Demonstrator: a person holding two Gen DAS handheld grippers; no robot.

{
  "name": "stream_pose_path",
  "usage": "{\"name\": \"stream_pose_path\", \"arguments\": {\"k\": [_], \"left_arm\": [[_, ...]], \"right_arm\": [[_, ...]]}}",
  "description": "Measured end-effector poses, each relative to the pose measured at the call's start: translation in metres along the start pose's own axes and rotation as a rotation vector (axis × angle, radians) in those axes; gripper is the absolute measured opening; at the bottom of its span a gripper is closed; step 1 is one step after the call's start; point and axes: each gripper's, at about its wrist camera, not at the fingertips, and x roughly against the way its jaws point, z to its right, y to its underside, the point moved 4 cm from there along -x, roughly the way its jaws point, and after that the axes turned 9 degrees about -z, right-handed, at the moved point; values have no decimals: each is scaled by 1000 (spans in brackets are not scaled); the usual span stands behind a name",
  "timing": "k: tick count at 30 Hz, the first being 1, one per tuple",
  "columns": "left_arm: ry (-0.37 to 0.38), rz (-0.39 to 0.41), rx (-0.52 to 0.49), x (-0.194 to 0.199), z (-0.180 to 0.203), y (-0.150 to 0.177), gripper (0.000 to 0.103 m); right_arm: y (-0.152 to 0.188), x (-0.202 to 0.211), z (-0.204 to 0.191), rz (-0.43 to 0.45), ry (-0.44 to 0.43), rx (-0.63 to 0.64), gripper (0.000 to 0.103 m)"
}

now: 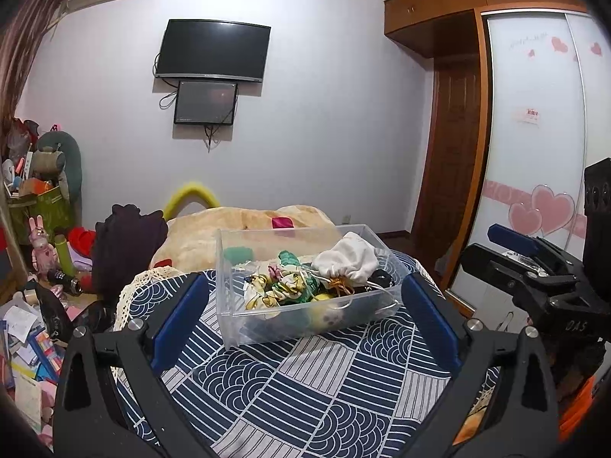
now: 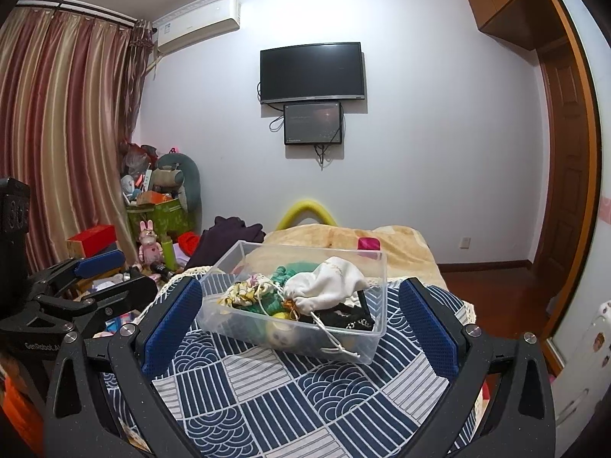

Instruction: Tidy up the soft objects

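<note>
Even, cool indoor light; both views were sharp.
Fisheye bending curved the wardrobe (image 1: 534,122) and curtain (image 2: 57,114) at the edges, corners went black, shadows were soft, and the light's source was perhaps overhead.

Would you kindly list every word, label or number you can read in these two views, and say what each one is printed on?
"GenRobot.AI", partly cut off: on the black body of the left gripper, seen in the right wrist view.
"DAS": on the body of the right gripper, seen in the left wrist view.
Too small or blurred: the red-and-white sticker and the pink script on the wardrobe door, the air conditioner label, the television logo.
</note>
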Motion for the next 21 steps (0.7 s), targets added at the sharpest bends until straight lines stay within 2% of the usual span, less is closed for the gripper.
{"name": "stream_pose_path", "arguments": {"k": [21], "left_arm": [[-2, 5, -4, 1, 1, 0, 102]], "right_arm": [[0, 0, 0, 0, 0, -3, 103]]}}
